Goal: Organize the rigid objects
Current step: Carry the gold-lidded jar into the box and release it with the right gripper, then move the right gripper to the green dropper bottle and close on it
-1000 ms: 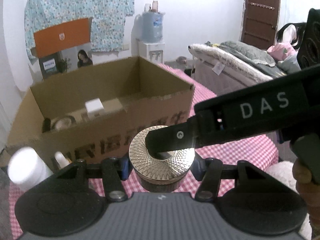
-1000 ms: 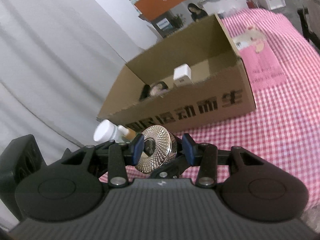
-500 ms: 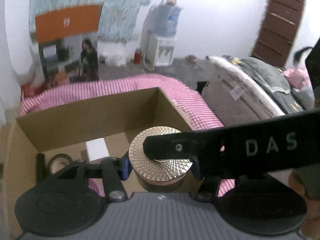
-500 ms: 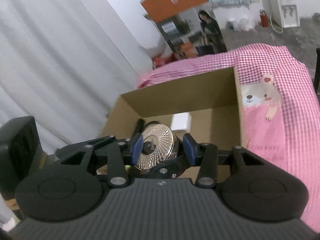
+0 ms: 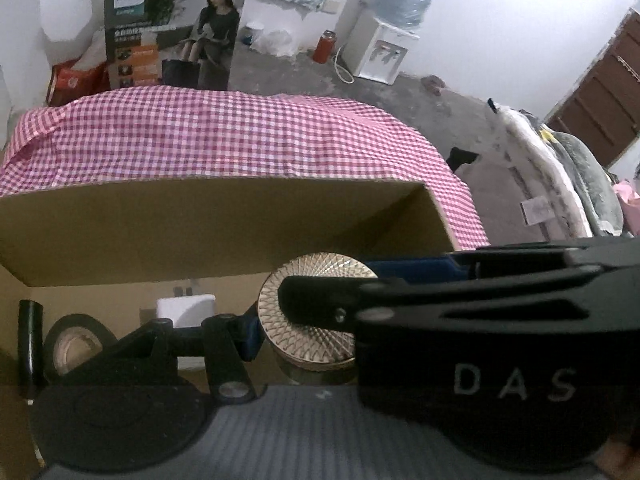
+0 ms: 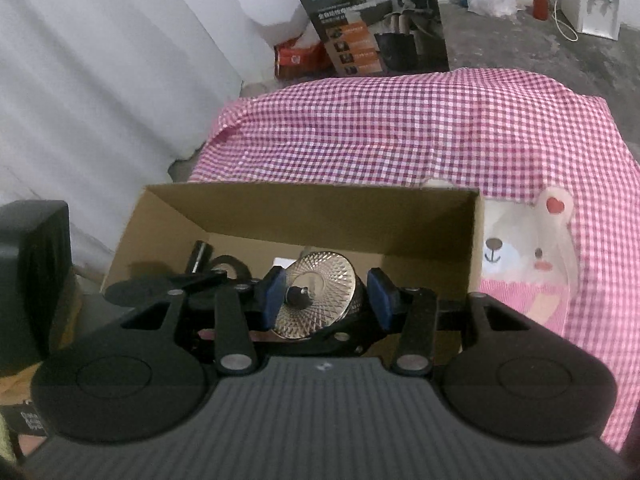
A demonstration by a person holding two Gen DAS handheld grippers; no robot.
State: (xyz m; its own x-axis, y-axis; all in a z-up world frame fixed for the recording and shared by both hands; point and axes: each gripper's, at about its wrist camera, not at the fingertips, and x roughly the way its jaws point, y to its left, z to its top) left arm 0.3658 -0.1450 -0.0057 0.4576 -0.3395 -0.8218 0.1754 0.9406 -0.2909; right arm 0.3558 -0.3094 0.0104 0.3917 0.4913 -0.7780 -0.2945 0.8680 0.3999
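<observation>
Landmark: cardboard box, open-topped, on a pink checked cloth.
Task item: round jar with a gold faceted lid, held over the box interior, below the rim and near the box's right wall.
Left claw: left gripper; its left blue pad presses the jar's side, and the right pad is hidden behind the other tool. Judged closed on the jar.
Right claw: right gripper; in its own view the jar sits between the blue pads with a visible gap on the right side, so the fingers stand part open. In the left wrist view one of its fingers lies across the lid. Whether it bears any load cannot be told.
Already in box: a black tape roll, a black cylinder and a white plug adapter, all toward the box's left half.
Progress: judged well along. Three items are stowed and the jar is at the point of deposit but not yet released. Items outside the box, if any, are not in view.
Remaining: set the jar down on the box floor and release it.
Legible writing: "DAS" on the right gripper body; "PHILIPS" on the tall printed carton beyond the box. The smaller print there is unreadable.
</observation>
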